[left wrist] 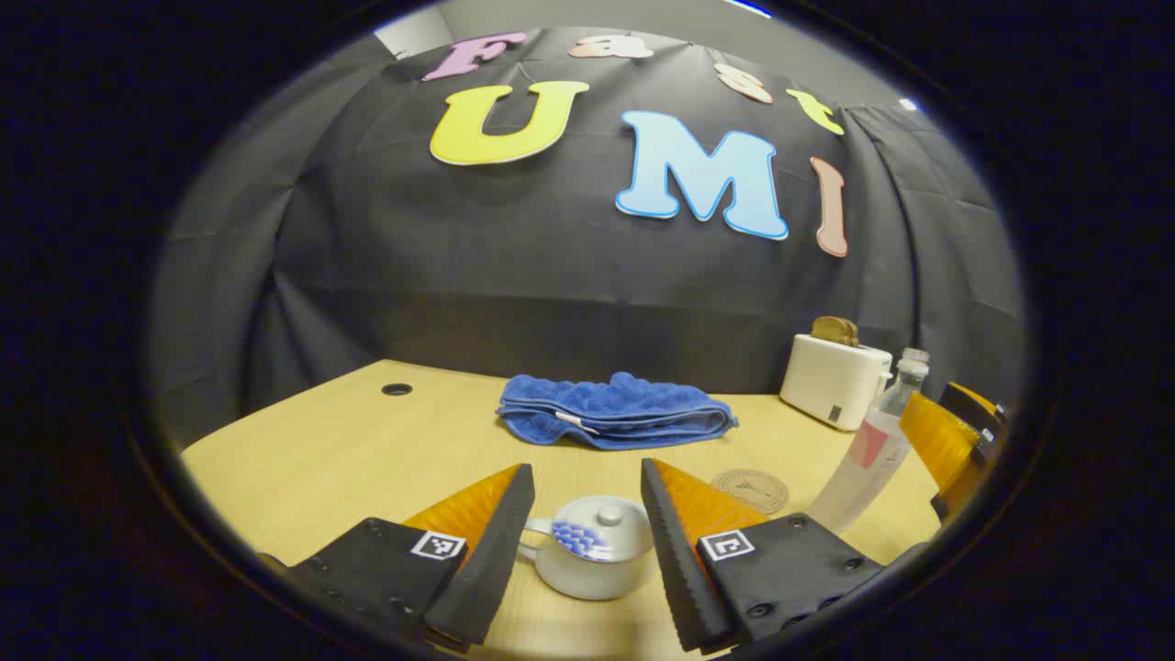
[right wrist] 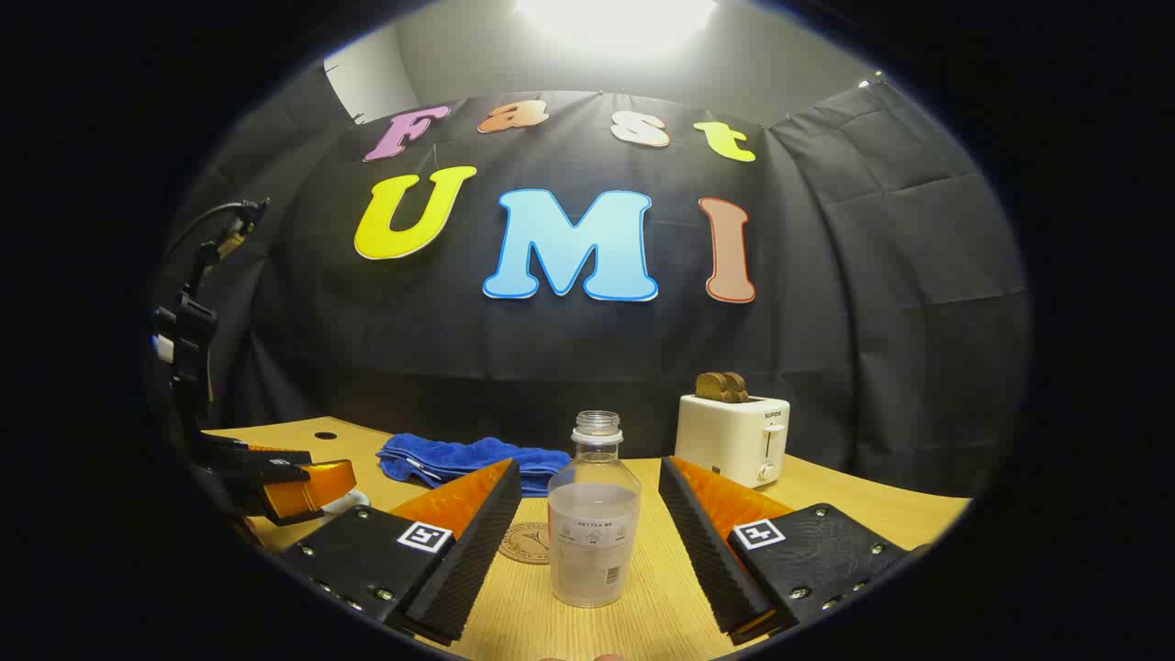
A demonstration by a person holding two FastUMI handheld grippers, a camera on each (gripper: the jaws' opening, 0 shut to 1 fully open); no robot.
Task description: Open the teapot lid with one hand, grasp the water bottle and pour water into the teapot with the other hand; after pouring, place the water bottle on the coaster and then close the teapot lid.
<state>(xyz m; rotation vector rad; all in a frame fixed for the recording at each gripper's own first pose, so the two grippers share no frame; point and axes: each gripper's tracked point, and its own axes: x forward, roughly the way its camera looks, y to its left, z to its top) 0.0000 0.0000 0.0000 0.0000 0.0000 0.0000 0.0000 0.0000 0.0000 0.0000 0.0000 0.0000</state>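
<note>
In the left gripper view a small white teapot (left wrist: 587,555) with its lid (left wrist: 601,531) on stands on the table, between the spread fingers of my left gripper (left wrist: 587,491), which is open. A round brown coaster (left wrist: 750,489) lies just beyond it to the right. In the right gripper view the clear, uncapped water bottle (right wrist: 594,519) stands upright between the fingers of my right gripper (right wrist: 589,487), open and not touching it. The coaster (right wrist: 526,542) lies behind the bottle to the left. The bottle (left wrist: 872,450) and the right gripper (left wrist: 955,441) also appear at the left gripper view's right edge.
A folded blue towel (left wrist: 613,410) lies at the back of the wooden table (left wrist: 349,450). A white toaster (left wrist: 833,378) with bread in it stands at the back right. A cable hole (left wrist: 397,389) is at the far left. The left gripper (right wrist: 275,482) shows at the right gripper view's left.
</note>
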